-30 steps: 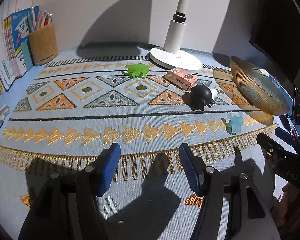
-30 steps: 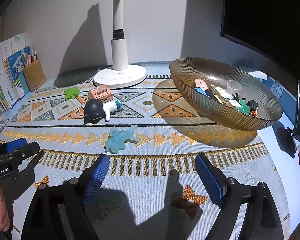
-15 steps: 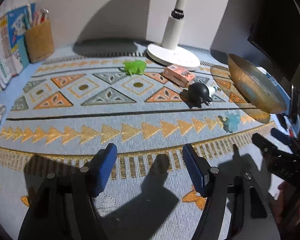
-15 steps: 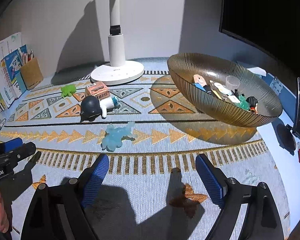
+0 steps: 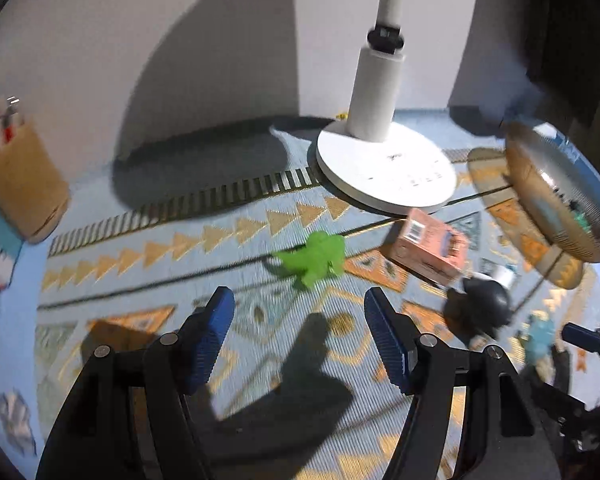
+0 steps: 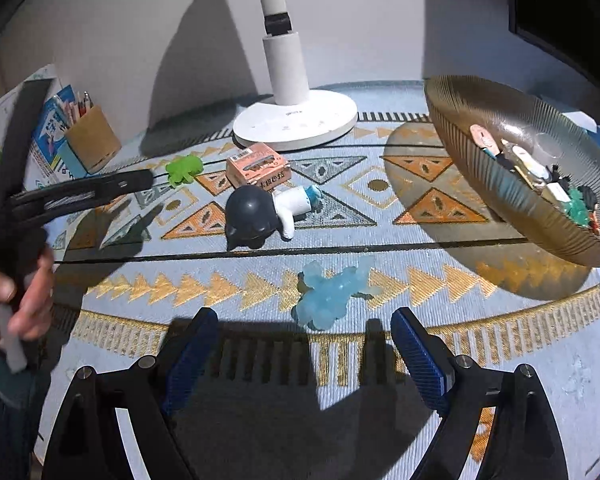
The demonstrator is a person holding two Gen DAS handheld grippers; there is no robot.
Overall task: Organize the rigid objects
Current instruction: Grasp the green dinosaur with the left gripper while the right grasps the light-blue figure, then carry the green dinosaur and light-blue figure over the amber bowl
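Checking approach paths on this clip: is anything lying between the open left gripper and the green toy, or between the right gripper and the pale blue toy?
Nothing visible does. Bare mat lies between the left gripper and the green toy; the peach box sits off to its right. The pale blue toy lies just ahead of the right gripper, with only mat between.

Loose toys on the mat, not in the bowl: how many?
4: green toy far left, pink box by the lamp base, dark-helmet figure centre, blue toy nearest the right gripper.
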